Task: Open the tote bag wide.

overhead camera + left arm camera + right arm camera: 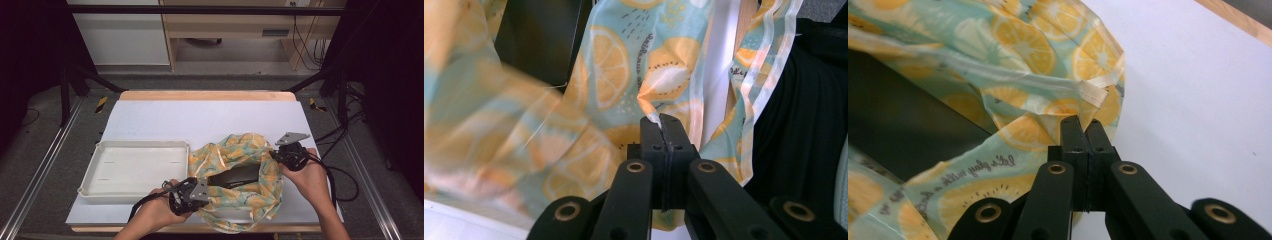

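1. The lemon-print bag [240,175] lies on the white surface [210,120], just right of the white tray [135,167].
2. The left claw [663,124] is clenched on the bag's near edge.
3. The right claw [1083,125] is clenched on the bag's far right edge.
4. A dark flat thing [234,176] shows inside the bag's open mouth.

Beyond my white-covered wooden tabletop [210,117]: grey carpet floor [45,150], light wooden desk [225,25], white cabinet panel [122,40], black frame bar [200,9].
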### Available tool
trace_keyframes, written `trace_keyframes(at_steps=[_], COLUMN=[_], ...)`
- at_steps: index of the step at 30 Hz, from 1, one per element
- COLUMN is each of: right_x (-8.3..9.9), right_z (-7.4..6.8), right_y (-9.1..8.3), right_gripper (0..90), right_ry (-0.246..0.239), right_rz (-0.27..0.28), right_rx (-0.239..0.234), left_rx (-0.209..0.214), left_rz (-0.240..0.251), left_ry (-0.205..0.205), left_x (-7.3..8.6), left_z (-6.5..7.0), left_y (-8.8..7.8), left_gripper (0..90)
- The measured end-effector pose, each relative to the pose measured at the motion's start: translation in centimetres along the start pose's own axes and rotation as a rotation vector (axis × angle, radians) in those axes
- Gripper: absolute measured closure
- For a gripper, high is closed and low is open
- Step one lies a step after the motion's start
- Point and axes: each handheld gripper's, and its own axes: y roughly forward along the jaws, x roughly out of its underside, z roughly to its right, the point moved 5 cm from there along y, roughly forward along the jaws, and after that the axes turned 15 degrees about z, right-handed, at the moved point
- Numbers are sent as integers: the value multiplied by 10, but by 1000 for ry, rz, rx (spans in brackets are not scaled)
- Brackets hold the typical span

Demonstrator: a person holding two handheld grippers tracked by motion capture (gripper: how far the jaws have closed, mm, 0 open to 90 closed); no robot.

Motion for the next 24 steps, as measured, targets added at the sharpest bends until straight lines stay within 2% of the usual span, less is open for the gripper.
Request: trace_keyframes(at_steps=[5, 8, 12, 24], right_x=[14, 21, 28, 47], right_z=[14, 18, 22, 35], right_y=[4, 10, 15, 23], right_gripper=[900, 900, 900, 900], right_ry=[15, 23, 20, 30], right_rz=[-32, -53, -75, -131], right_rx=[21, 31, 34, 54], left_rx=[-30, -28, -30, -93], left_rz=[9, 7, -5, -42], left_ry=[-22, -36, -35, -25], left_x=[-1, -2, 1, 14], left_z=[-4, -5, -4, -7], left_y=[8, 13, 17, 17], left_gripper=[900, 900, 900, 900])
